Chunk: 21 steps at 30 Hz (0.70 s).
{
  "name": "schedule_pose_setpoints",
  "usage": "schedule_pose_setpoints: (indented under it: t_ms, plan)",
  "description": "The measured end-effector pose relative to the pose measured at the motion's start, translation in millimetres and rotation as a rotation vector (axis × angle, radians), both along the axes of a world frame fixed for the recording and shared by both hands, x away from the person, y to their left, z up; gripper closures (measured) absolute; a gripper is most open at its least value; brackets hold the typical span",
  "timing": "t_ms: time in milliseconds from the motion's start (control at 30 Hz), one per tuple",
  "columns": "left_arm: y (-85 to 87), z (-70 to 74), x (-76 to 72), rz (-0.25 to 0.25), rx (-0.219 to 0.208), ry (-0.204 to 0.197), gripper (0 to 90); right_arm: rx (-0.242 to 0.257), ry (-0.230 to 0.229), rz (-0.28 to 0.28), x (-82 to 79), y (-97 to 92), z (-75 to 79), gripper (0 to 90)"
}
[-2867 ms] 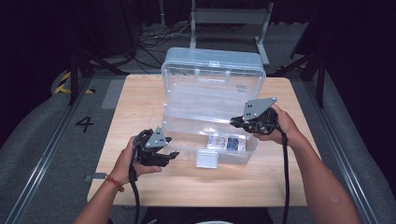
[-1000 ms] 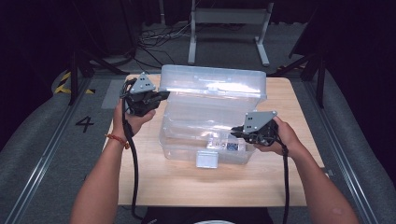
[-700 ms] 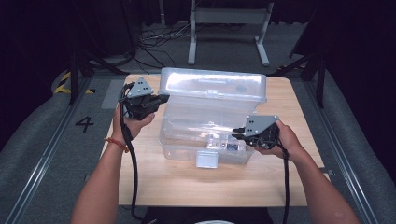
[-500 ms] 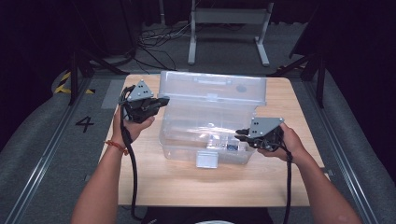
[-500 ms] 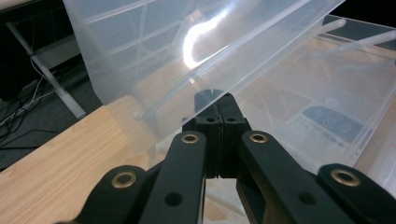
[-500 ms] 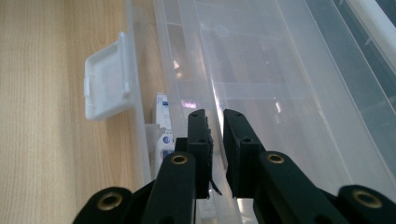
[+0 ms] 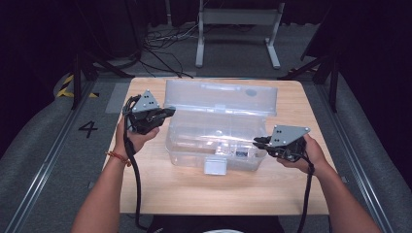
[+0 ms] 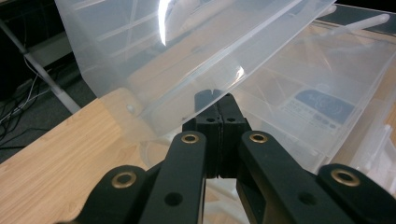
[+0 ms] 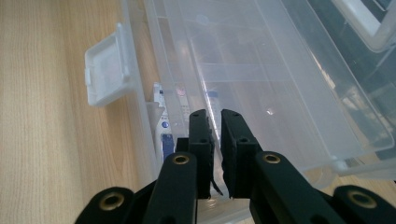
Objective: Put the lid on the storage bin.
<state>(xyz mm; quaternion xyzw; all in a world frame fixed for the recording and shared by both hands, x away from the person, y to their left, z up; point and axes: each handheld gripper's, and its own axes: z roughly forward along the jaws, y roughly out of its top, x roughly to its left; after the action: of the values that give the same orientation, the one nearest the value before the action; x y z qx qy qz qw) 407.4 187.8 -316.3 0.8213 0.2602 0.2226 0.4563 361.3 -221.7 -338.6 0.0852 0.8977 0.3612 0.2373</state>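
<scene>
A clear plastic box stands on the wooden table. Its lid is swung up and leans back. My left gripper is shut, its tips against the lid's left end. In the left gripper view the closed tips sit under the lid's edge, with nothing between them. My right gripper rests at the box's front right corner. Its jaws are all but closed over the box's rim. I cannot tell whether they pinch anything.
A white latch hangs on the box's front wall, also the latch left of my right jaws. A blue-and-white printed card lies inside. Bare wood surrounds the box. A metal stand and cables sit beyond the table.
The lid has swung up and back, with the left gripper staying at its left end. The right gripper slid right and toward me, to the box's front right corner.
</scene>
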Motion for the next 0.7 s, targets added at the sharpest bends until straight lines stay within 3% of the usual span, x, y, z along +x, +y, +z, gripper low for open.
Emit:
schedule_pose_setpoints:
  t_ms: [233, 700]
  plan:
    - [0.5, -5.4, -5.1, -0.013, 0.020, 0.009, 89.7, 0.034, 0.004, -0.016, -9.2, -18.2, 3.1, 84.6]
    - [0.7, -13.5, -12.9, -0.034, 0.057, 0.035, 89.7, 0.041, 0.040, -0.044, -17.2, -34.9, -7.2, 84.2]
